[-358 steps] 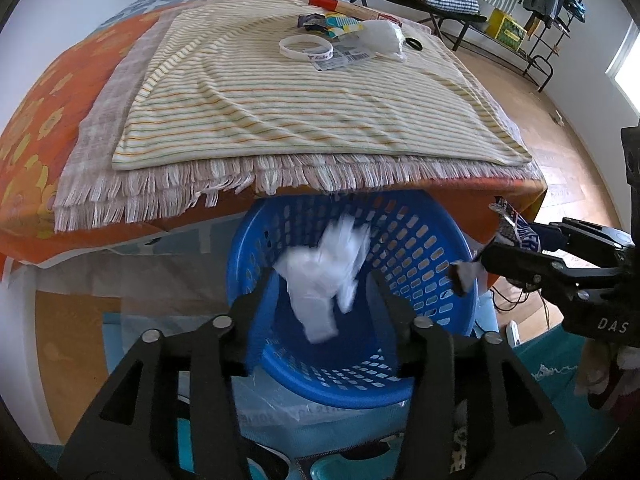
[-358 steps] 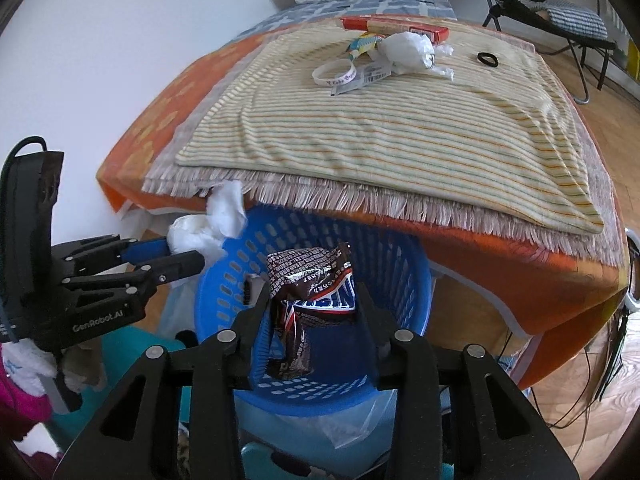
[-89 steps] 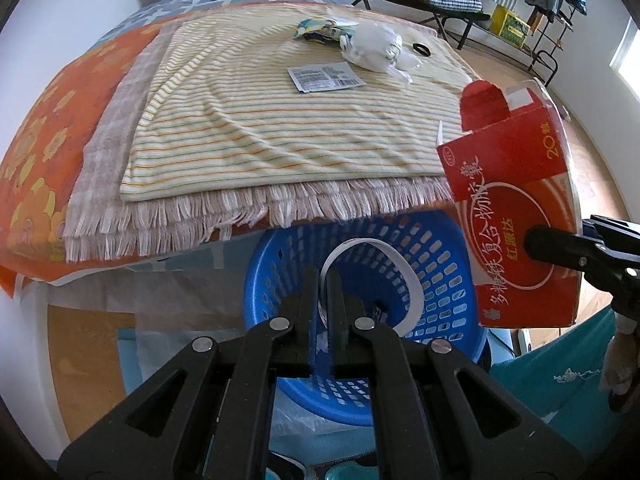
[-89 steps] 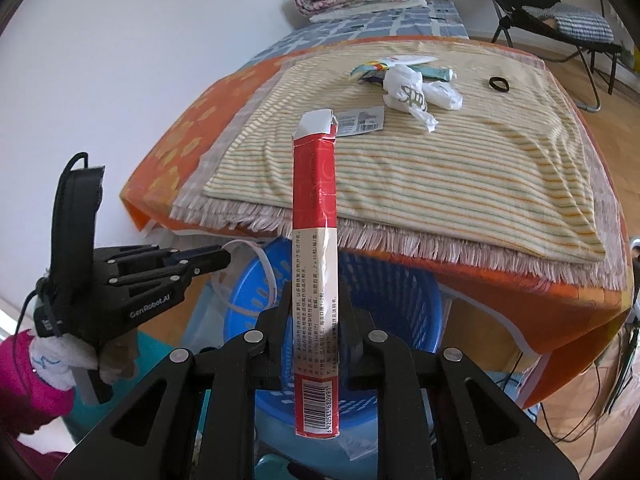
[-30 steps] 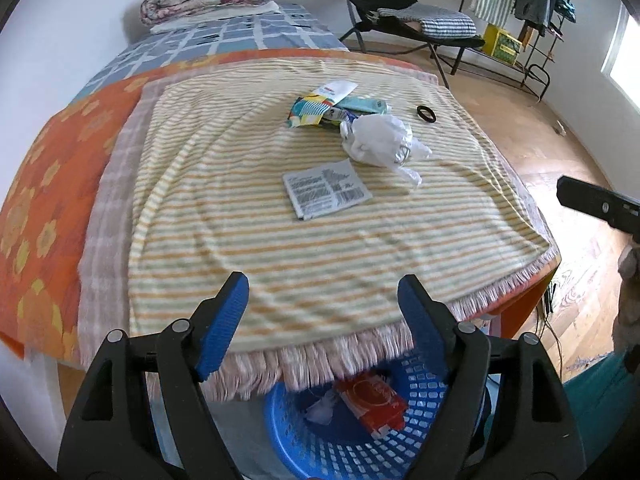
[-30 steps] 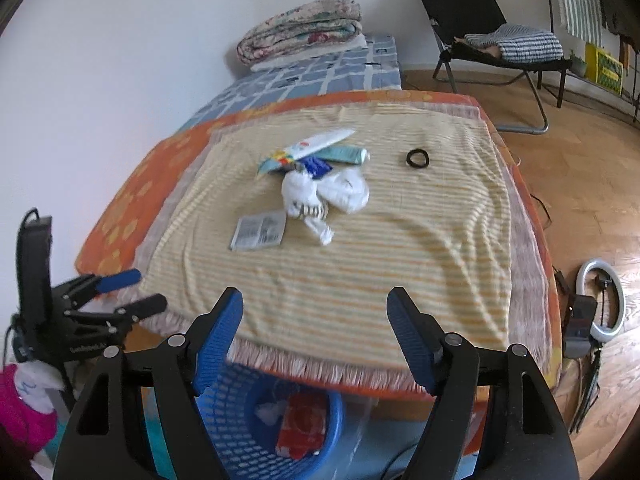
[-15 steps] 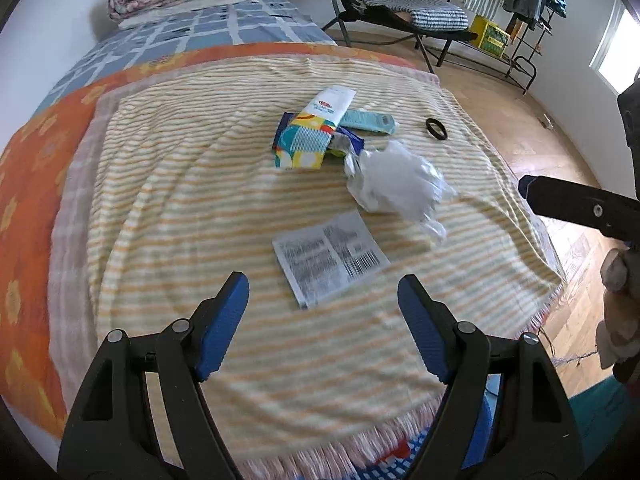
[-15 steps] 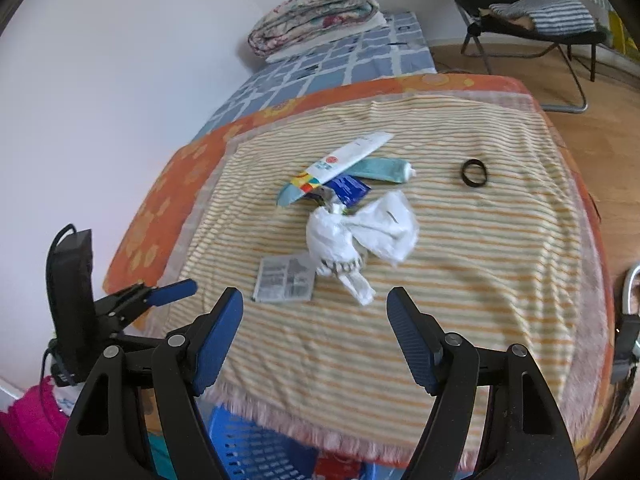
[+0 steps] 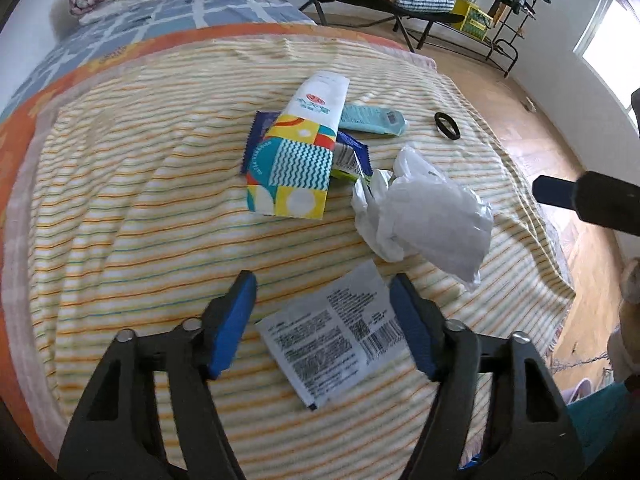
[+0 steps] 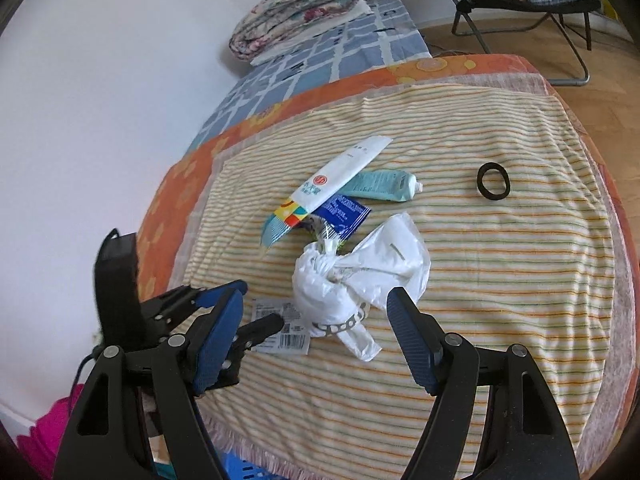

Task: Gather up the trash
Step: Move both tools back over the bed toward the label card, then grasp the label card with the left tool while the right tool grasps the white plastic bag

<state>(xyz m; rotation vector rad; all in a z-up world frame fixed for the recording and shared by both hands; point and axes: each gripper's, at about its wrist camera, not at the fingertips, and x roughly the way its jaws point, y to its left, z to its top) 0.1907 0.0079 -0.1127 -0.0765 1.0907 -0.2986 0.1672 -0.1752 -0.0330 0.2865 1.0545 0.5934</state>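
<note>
- Left tongs (image 9: pixel 322 320) hang over the near part of the striped blanket (image 9: pixel 140 220) on the bed, pointing steeply down.
- Their blue pads (image 9: pixel 234 320) straddle a flat white packet (image 9: pixel 332 336) printed with a barcode; the jaws have just been closing in, but both pads stand clear of its edges, with nothing gripped.
- Right tongs (image 10: pixel 316 334) are spread wide and carry nothing, hovering above a crumpled white plastic bag (image 10: pixel 360 276) that lies just right of the packet.
- From the right wrist view, the left tongs show low on the left, one black fingertip over the packet's edge; whether it touches, I cannot tell.
- Farther back on the blanket sits a small heap: a long white sachet with a colourful patterned end (image 9: pixel 304 144) lies on top of a dark blue wrapper (image 9: pixel 352 148).
- A pale teal tube (image 9: pixel 374 118) lies just behind that heap, partly tucked under the sachet.
- A black hair tie (image 9: pixel 447 125) rests alone to the right, well apart from the heap.
- At the bottom edge of the right wrist view, a sliver of the blue basket (image 10: pixel 244 470) peeks out below the blanket's fringe.
- A folded quilt (image 10: pixel 296 8) sits at the far end of the bed.
</note>
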